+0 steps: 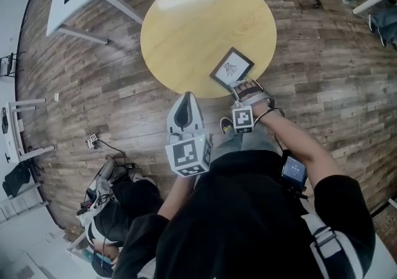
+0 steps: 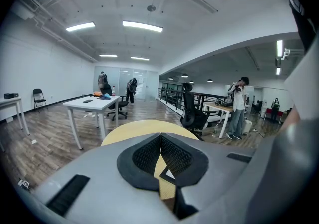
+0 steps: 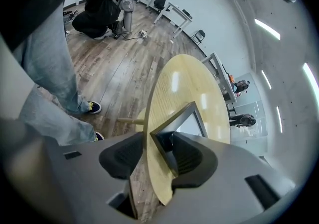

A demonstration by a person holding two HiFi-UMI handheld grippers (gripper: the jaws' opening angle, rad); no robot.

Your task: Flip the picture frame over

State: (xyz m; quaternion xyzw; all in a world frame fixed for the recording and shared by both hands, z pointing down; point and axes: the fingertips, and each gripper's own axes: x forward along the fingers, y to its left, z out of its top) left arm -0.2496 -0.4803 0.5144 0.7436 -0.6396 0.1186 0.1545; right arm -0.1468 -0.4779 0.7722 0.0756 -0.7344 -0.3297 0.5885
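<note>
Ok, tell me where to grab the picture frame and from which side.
Probably grip the picture frame by its near corner, coming from the table's near rim with the right gripper: it lies flat, diamond-wise, that corner closest to the rim.

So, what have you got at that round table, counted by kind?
Round table: 1
Picture frame: 1
Grippers: 2, the left gripper and the right gripper
Total: 4

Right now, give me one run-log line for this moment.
picture frame: face-up, table edge | right hand-held gripper: open round its corner | left hand-held gripper: shut, empty
</note>
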